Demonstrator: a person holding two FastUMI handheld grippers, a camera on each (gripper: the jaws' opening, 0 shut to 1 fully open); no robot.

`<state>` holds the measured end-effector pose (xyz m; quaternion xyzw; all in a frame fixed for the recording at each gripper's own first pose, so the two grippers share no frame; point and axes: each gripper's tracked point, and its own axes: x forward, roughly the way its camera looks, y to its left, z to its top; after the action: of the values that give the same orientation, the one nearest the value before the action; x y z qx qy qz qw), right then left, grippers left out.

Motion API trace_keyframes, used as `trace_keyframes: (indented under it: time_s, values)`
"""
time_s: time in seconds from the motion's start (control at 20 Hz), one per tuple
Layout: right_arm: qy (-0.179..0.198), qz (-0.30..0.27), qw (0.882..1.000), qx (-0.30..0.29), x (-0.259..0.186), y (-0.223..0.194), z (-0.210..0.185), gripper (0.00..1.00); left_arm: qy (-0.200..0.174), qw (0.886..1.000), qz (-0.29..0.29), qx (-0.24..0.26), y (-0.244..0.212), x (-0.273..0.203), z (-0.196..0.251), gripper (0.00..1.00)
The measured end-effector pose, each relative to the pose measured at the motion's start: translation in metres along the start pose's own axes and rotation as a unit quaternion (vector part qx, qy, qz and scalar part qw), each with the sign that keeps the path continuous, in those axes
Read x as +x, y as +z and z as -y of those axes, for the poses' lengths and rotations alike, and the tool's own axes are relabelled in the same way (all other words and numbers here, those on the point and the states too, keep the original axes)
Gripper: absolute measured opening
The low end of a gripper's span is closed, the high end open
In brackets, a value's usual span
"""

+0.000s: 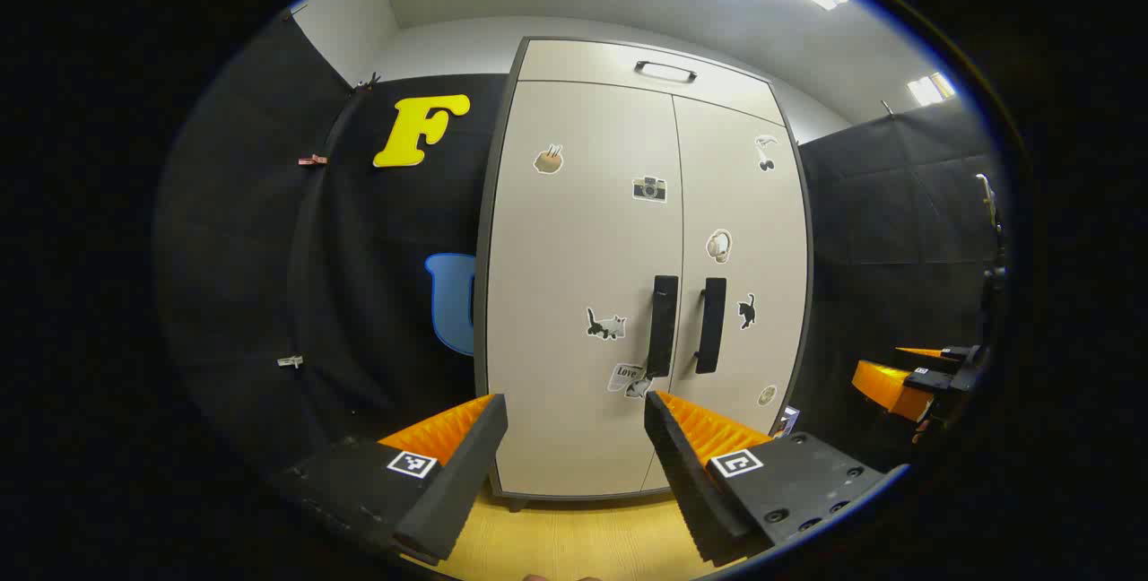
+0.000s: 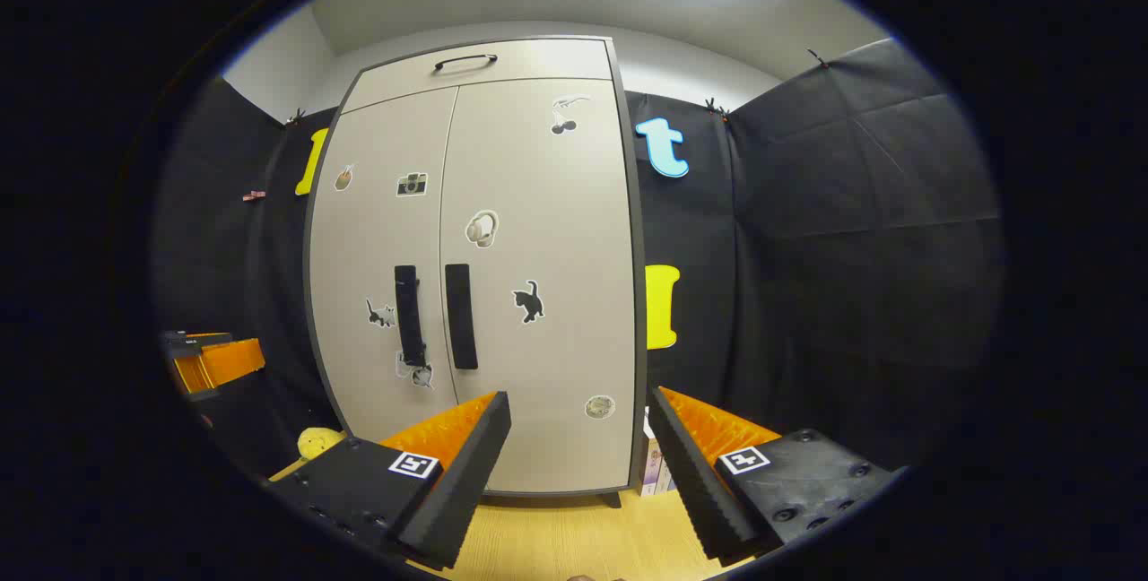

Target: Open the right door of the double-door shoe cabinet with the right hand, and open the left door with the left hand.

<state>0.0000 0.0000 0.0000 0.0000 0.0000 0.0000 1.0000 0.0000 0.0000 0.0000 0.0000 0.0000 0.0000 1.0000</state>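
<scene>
- Pale beige panels with a dark grey frame are making up the shoe cabinet (image 1: 583, 294), which is being seen standing upright on a light wooden floor (image 1: 574, 536), against black cloth walls.
- Both doors are being kept closed: the left door (image 1: 574, 231) and the right door (image 1: 744, 204) are meeting at a thin centre seam, with small stickers scattered over them.
- Two dark vertical bar handles are being shown just beside that seam, the left handle (image 1: 663, 325) and the right handle (image 1: 710, 325), side by side at about mid-height.
- A narrow top panel with a dark horizontal pull (image 1: 665, 71) is being seen above the doors.
- The left hand-held gripper (image 1: 574, 446) is being held with its fingers spread wide and nothing between them, apart from the cabinet and aimed low at the left door.
- The right hand-held gripper (image 2: 578, 446) is likewise being held wide open and empty, apart from the cabinet and facing the lower part of the right door (image 2: 538, 276).
- In the right gripper view the right handle (image 2: 460, 316) is being seen up and to the left of the gripper's line.
- The doors are being judged stiff, flat and fairly light, likely swinging on outer hinges; smooth panels are offering no purchase, so each rigid bar handle is being judged the place to grip, closing across its width near mid-length.
- A small yellow object (image 2: 314, 443) is being seen on the floor beside the cabinet's left foot; what it is cannot be told.
</scene>
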Motion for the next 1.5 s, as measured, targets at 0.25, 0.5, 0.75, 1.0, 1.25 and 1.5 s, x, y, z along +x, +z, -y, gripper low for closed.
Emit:
trace_keyframes:
  time_s: [0.25,0.5,0.75,1.0,1.25,1.5]
  values:
    - [0.005,-0.011,1.0,0.008,0.003,-0.006,-0.005,0.97,0.004,1.0,-0.01,0.003,-0.01,-0.001,-0.007,0.95]
    - [0.011,-0.019,1.0,-0.002,0.004,-0.012,-0.01,0.97,0.011,1.0,-0.01,-0.005,-0.012,-0.001,-0.013,0.95]
    - [0.015,-0.024,1.0,0.005,0.006,-0.012,-0.013,0.97,0.015,1.0,-0.006,-0.006,-0.011,-0.001,-0.016,0.95]
    - [0.023,-0.028,0.999,0.002,0.008,-0.011,-0.018,0.97,0.013,1.0,-0.007,-0.009,-0.014,-0.001,-0.015,0.95]
    - [0.041,-0.029,0.999,0.001,0.016,-0.002,-0.032,0.97,0.011,1.0,-0.006,0.0,-0.014,-0.001,-0.016,0.95]
    - [0.068,-0.028,0.997,0.004,0.031,0.007,-0.06,0.97,0.01,1.0,-0.015,-0.004,-0.021,-0.001,-0.017,0.95]
